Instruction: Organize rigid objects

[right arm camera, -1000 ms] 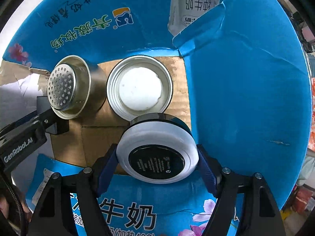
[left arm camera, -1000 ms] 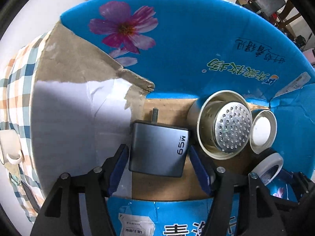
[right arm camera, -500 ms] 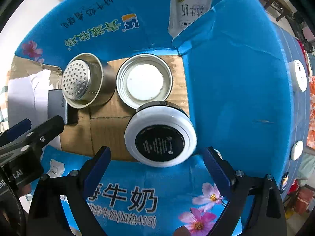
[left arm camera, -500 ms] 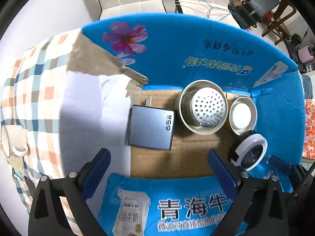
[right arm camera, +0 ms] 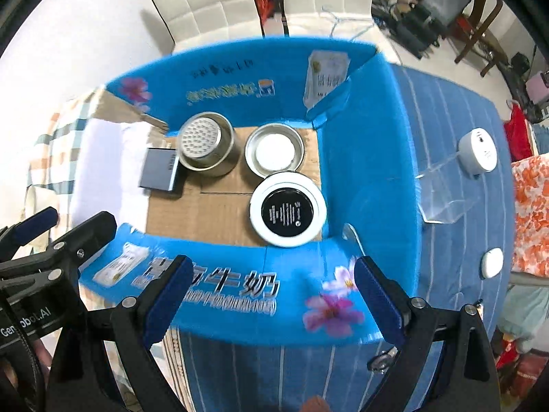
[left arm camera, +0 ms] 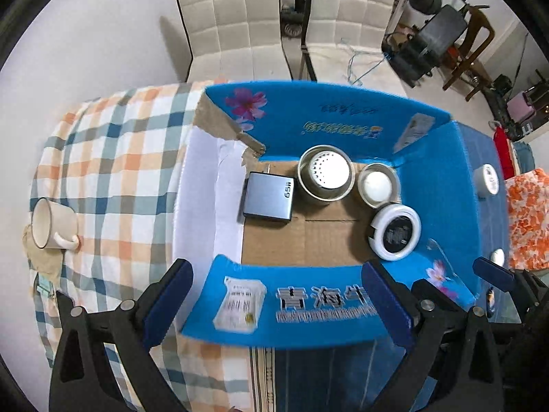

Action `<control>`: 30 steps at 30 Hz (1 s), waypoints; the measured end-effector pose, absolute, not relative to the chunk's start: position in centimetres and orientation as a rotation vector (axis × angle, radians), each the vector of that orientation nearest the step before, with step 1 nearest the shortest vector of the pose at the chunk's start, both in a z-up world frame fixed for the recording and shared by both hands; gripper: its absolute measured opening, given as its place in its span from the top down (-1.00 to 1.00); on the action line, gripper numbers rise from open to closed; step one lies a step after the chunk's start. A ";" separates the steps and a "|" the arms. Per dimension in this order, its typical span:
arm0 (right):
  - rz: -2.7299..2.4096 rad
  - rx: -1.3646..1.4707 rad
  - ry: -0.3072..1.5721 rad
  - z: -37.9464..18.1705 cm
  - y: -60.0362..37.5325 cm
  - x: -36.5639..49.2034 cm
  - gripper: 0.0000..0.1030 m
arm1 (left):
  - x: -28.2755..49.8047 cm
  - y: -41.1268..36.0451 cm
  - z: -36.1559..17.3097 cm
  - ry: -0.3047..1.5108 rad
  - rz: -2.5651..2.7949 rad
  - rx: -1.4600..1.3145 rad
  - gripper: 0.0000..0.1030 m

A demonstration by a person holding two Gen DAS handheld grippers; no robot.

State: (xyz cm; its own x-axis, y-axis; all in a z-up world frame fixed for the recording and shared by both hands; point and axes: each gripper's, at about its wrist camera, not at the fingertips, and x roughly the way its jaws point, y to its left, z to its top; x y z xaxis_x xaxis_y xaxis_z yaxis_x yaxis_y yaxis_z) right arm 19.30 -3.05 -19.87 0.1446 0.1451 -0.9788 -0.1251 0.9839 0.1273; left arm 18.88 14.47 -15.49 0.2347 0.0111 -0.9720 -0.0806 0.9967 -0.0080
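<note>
An open blue cardboard box holds a grey charger block, a perforated metal strainer cup, a metal lid with a white centre and a round white disc with a black centre. My left gripper is open and empty, above the box's near wall. My right gripper is open and empty, also above the near wall.
A white mug lies on the plaid cloth at the left. A white round device, a clear plastic stand and a small white oval thing sit on the blue striped cloth right of the box. Two white chairs stand behind.
Both grippers opened, letting go of the charger block and the white disc in the box, then drew back and up out of the box.
</note>
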 end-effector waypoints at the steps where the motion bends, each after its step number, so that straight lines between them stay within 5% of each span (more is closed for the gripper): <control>1: 0.199 0.022 1.401 -18.8 -3.5 18.4 -0.88 | 18.4 14.3 -14.8 1.316 0.066 -0.056 -0.96; 19: 0.289 0.067 1.213 -6.2 -7.1 10.7 -0.88 | 11.9 10.8 -4.4 1.114 0.042 -0.068 -0.96; 30: 0.057 0.215 1.276 -9.0 -23.3 9.5 -0.88 | 14.1 -1.9 -5.8 1.120 -0.140 -0.007 -0.96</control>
